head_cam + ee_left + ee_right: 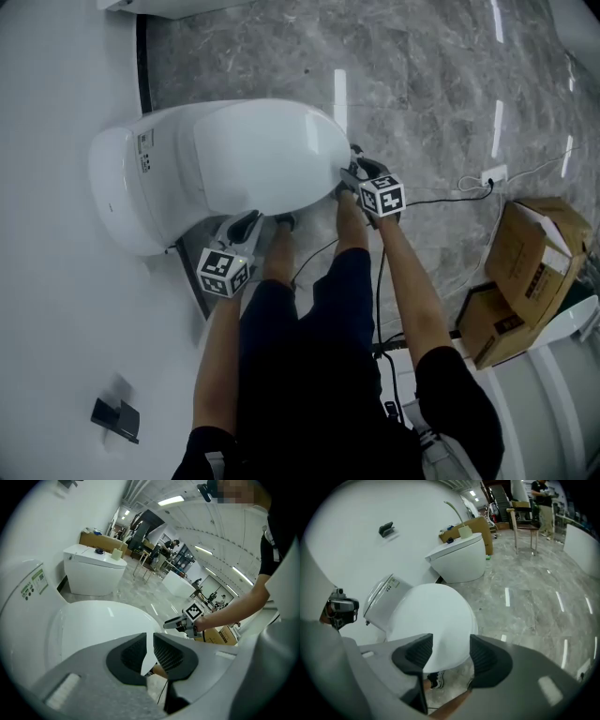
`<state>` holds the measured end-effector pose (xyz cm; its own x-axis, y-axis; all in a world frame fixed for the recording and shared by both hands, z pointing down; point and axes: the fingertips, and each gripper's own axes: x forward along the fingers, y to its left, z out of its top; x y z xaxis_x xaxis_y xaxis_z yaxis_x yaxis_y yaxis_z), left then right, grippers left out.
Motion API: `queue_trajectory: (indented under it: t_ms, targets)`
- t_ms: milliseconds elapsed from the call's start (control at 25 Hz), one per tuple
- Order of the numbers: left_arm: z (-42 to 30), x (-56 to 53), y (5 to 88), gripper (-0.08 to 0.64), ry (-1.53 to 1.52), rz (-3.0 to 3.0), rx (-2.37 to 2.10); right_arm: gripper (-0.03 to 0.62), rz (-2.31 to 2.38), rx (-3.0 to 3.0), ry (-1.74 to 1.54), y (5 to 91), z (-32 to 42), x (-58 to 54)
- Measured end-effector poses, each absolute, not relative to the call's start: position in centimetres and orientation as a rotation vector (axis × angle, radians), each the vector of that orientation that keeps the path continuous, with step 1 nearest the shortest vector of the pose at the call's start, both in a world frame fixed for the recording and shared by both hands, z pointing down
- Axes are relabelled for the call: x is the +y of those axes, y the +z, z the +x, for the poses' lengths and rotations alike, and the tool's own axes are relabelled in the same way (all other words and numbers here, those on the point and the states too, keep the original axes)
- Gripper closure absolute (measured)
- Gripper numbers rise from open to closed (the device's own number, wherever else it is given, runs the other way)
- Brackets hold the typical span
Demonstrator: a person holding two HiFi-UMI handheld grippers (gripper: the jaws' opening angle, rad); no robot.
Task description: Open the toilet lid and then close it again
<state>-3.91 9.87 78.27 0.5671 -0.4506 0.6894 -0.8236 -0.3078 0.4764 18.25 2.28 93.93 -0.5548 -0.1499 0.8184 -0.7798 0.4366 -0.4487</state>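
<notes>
Flanking one closed glossy white oval toilet lid [262,155] are two grippers, left gripper [246,223] clenched empty, right gripper [352,176] parted.

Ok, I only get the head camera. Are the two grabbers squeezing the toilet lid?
Observer: The right gripper isn't. Its jaws stand apart, and the front edge of the toilet lid shows between them without looking squeezed.
Operator: And the left one?
Observer: The left gripper has its jaws almost together. A thin sliver of white lid shows in the gap, but I can't tell if they pinch it.
Operator: Is there anything else in the room?
Observer: Yes, a second toilet stands farther back, with small things on top of it.
</notes>
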Motion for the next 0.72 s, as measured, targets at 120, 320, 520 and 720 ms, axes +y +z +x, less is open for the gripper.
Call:
queue_trajectory:
  t_ms: [120,320,520,720]
  targets:
    - [-3.9,10.3,80.1,0.506,0.552,1.925,-1.018,0.314,0.84,-1.959,1.164,96.1,18.1,1.3]
    - [-3.5,11.1,81.6,0.506,0.542,1.9,-1.006,0.272,0.886,-1.961,1.214,98.1,17.4,0.4]
    - [-3.7,11.4,82.3,0.506,0.534,1.888,-1.007,0.242,0.9,-2.004,1.288,98.4,15.8,0.0]
    - [-3.7,11.3,82.5,0.506,0.52,1.883,-1.009,0.198,0.954,-1.996,1.259,98.3,15.2,0.2]
